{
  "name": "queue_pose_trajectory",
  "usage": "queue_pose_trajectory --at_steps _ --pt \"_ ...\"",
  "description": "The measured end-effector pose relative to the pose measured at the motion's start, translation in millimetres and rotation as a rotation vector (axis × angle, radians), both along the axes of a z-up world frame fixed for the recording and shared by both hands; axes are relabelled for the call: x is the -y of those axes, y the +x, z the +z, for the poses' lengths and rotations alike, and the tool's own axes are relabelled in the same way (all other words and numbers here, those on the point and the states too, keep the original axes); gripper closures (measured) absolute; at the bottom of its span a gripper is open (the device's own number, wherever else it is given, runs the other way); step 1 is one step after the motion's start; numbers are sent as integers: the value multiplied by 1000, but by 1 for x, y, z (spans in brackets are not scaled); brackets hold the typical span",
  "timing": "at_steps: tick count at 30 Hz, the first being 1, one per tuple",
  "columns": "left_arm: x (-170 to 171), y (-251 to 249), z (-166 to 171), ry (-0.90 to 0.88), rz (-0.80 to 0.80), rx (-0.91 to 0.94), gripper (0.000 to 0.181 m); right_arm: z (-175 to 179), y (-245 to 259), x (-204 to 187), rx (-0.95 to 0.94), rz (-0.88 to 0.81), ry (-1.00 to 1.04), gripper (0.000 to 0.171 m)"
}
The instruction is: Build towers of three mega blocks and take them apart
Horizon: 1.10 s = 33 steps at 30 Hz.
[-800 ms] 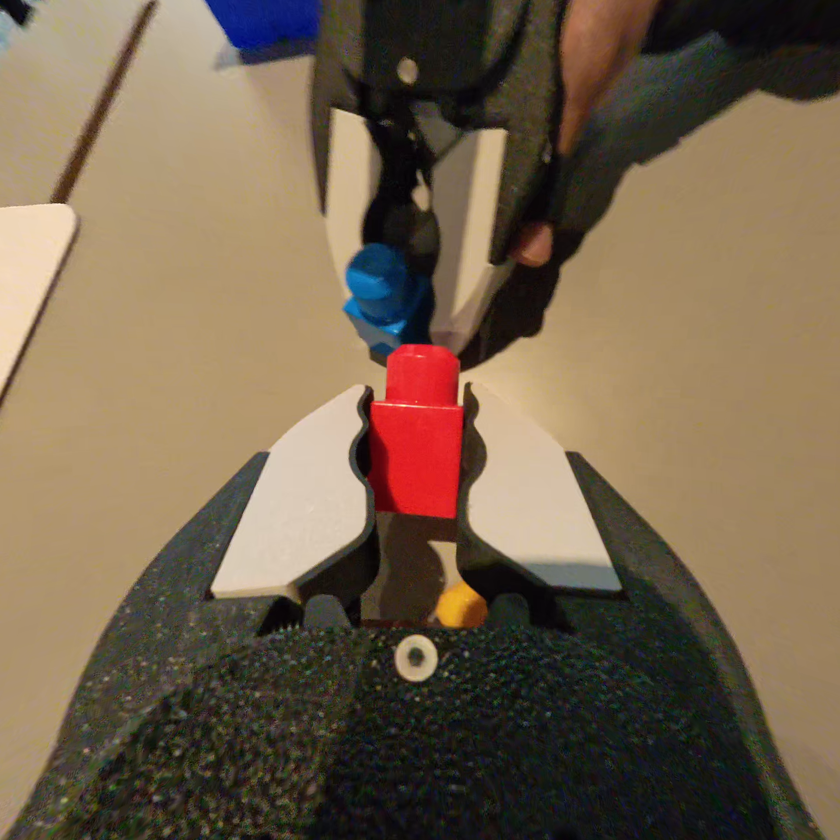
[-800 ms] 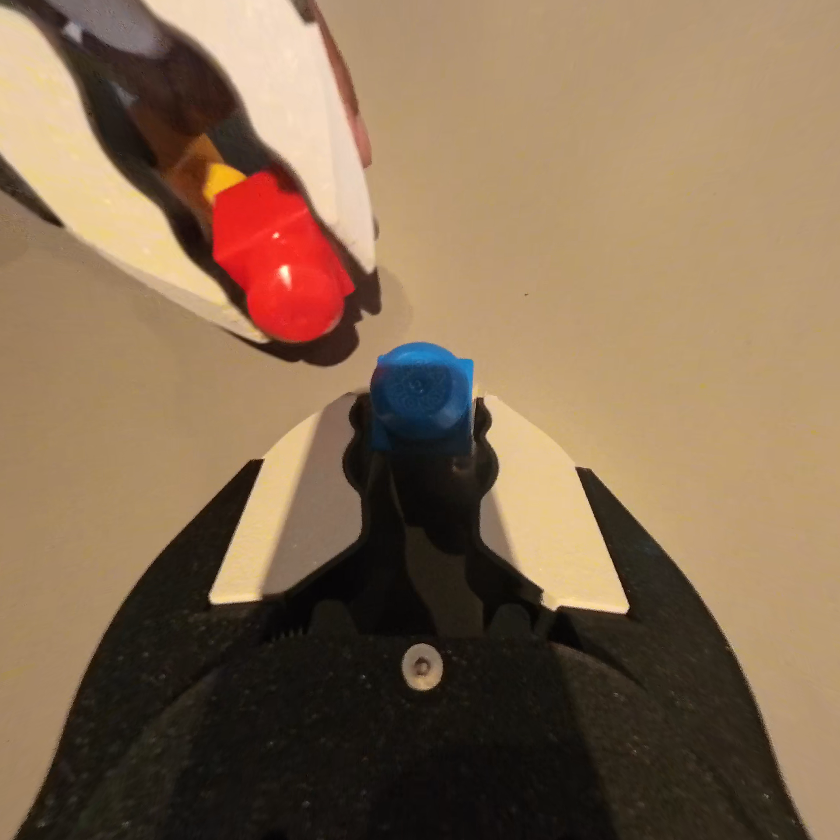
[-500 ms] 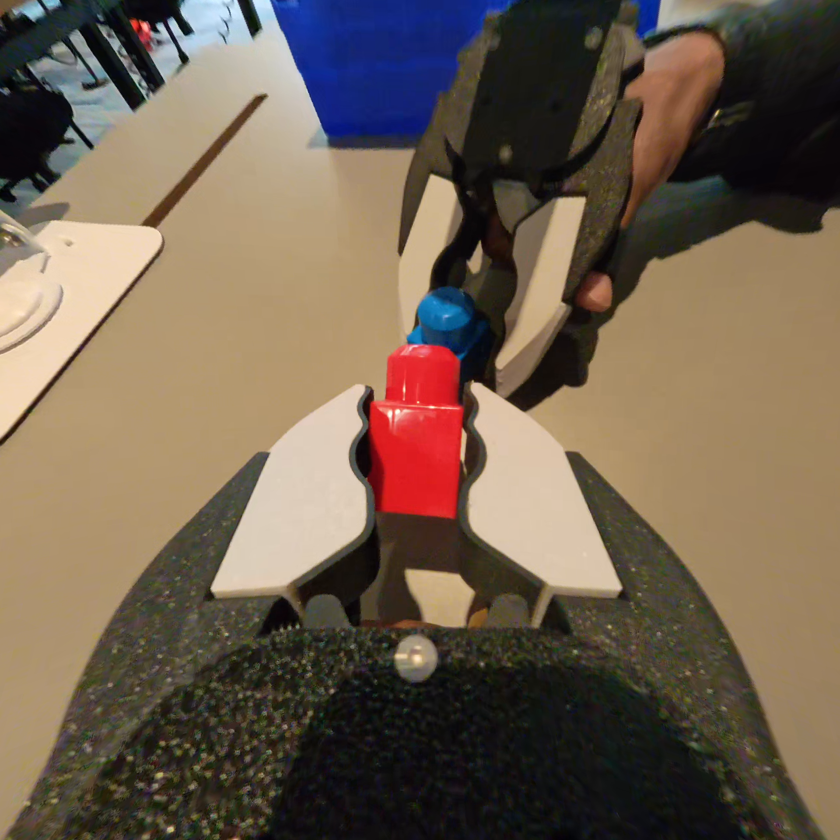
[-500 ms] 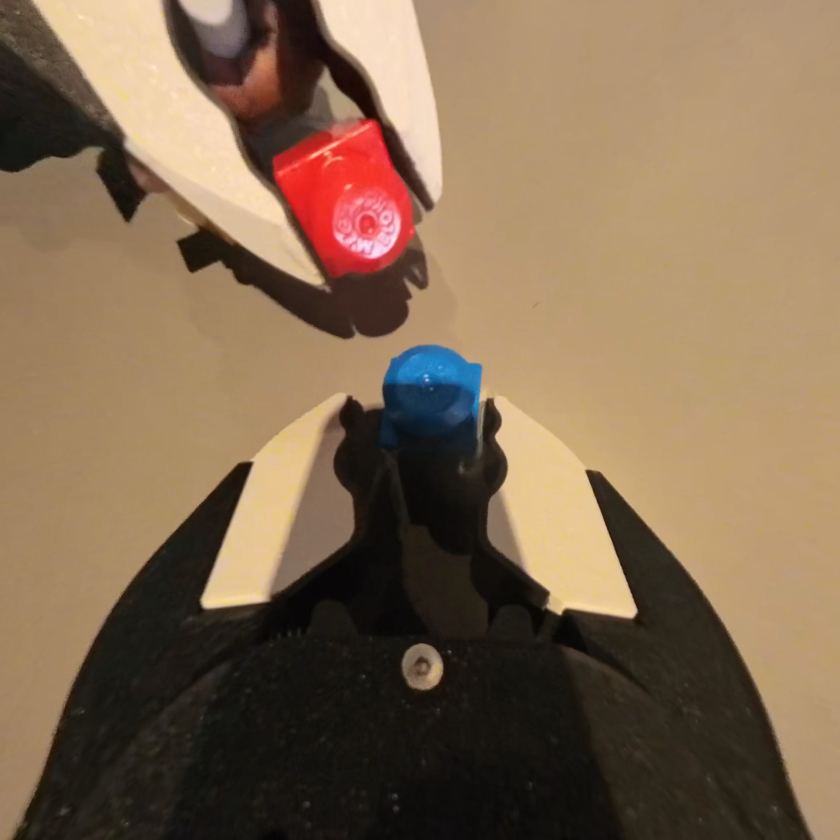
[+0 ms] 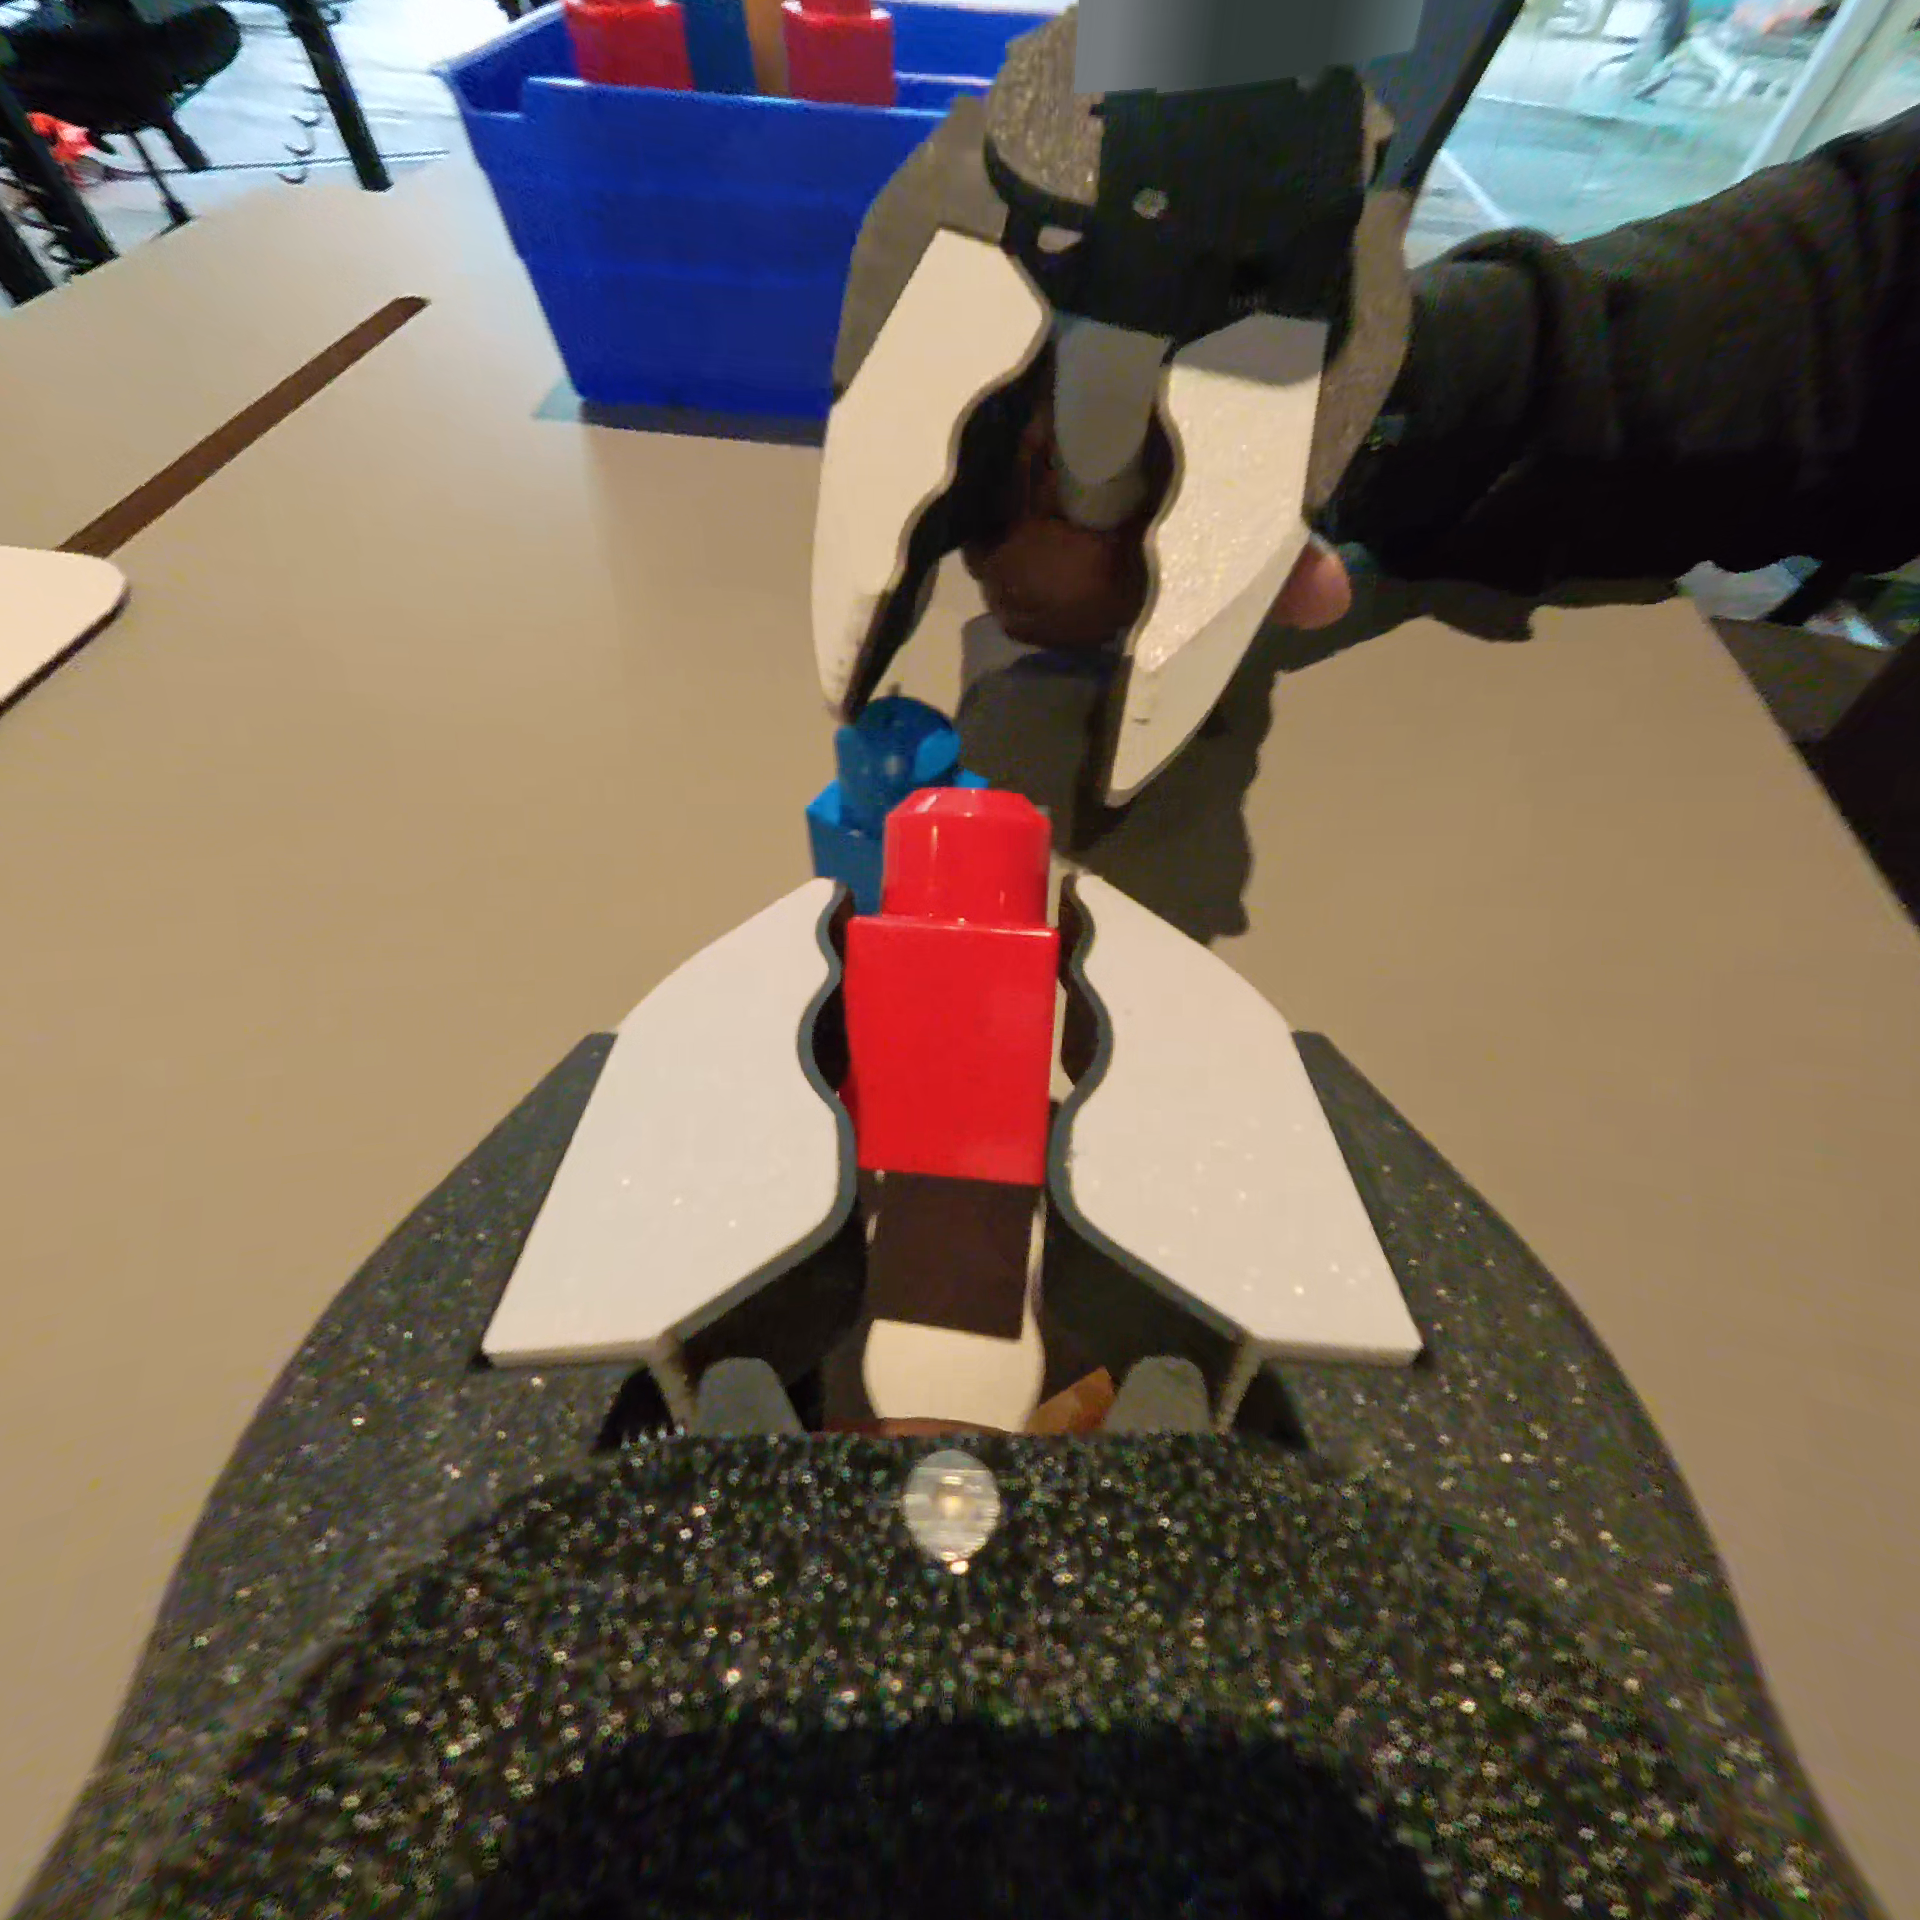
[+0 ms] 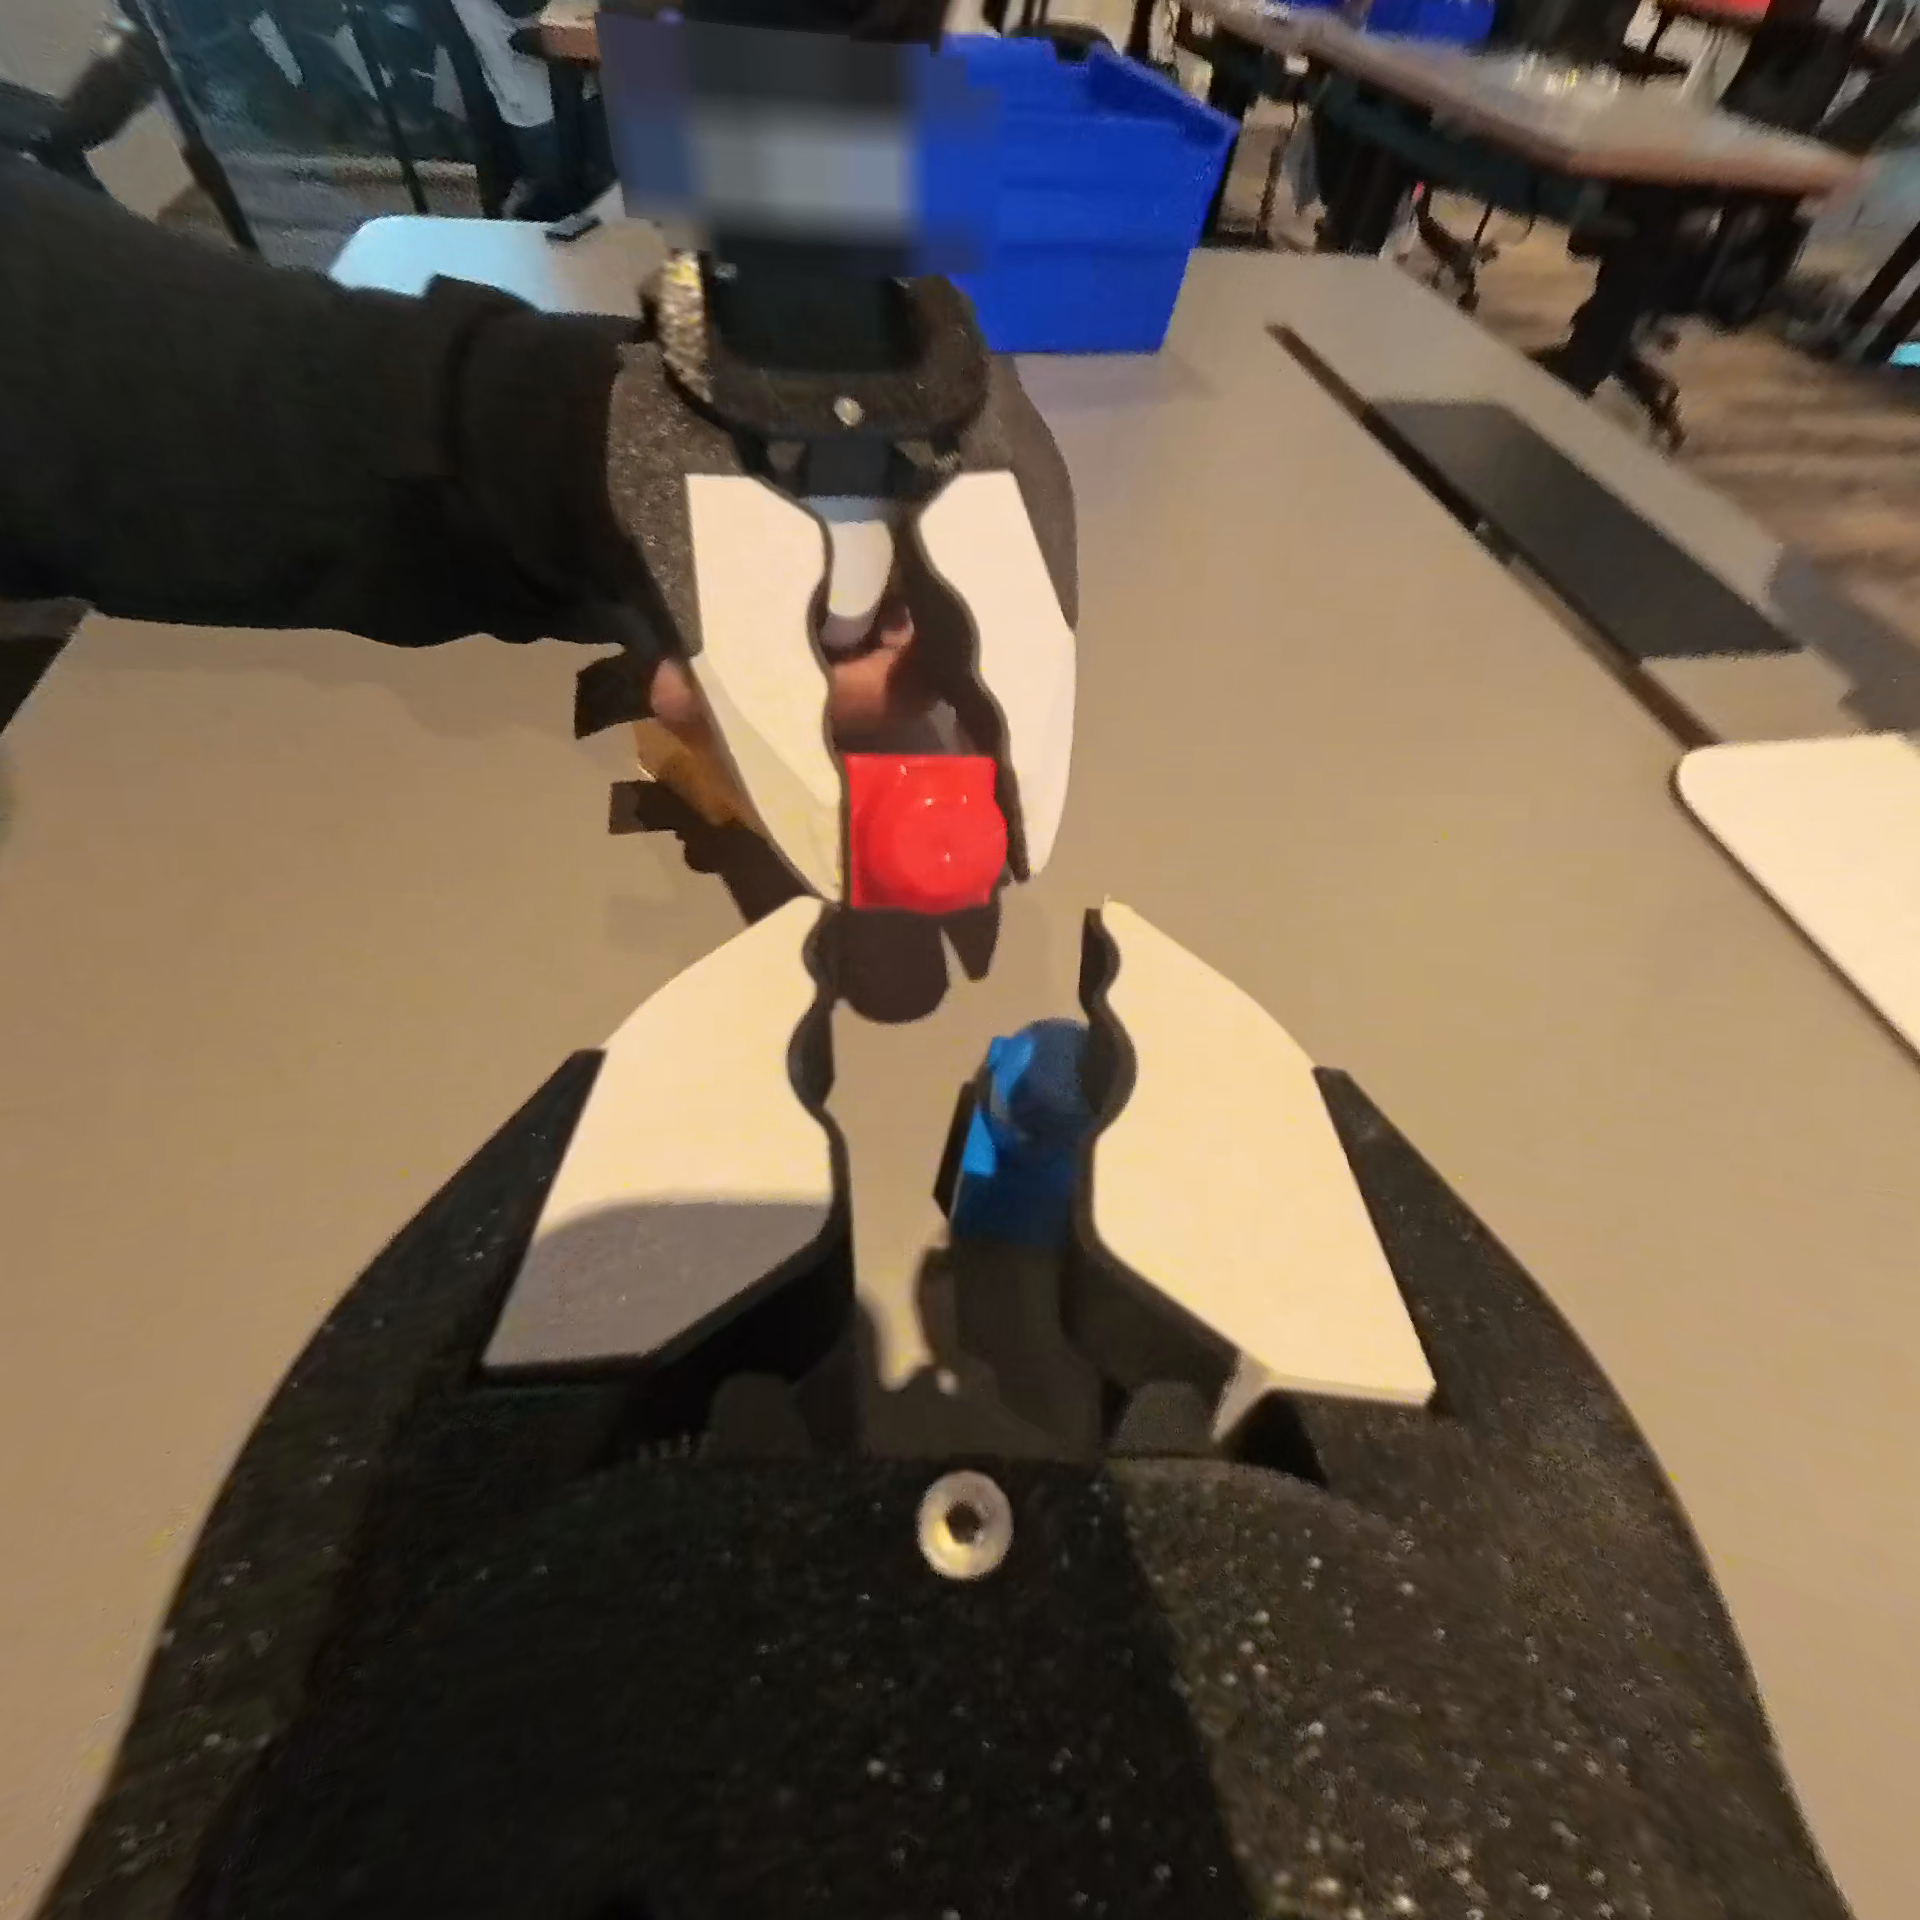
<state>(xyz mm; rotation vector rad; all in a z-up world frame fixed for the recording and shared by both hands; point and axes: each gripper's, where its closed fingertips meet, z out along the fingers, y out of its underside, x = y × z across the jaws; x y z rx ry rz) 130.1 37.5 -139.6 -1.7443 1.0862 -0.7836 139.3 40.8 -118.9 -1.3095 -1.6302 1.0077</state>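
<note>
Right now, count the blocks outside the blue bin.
2: a red block clamped in the left gripper's fingers; a blue block between the open right gripper's fingers. A yellowish bit below the left may be another.

light: even indoor, soft shadows | glare: red block (image 5: pixel 951 1039) | blur: background, edges | distortion: wide-angle

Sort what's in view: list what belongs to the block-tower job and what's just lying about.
Job: red block clamped in the left tool; blue block standing on the table between the open right tool's fingers.

Lying about: blue bin, white board.
</note>
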Motion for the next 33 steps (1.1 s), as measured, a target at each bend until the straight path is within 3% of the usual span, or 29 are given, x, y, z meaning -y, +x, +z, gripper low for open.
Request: queue_pose_trajectory --at_steps 5,19,33 --pt "14 10 2 -50 -81 39 145 -3 -1 14 6 54 146 134" --pt "43 22 -7 -213 -233 28 142 -11 -1 45 -9 207 259 143" --pt "31 15 -9 -125 -167 -24 139 -22 -1 34 96 144 296 144"
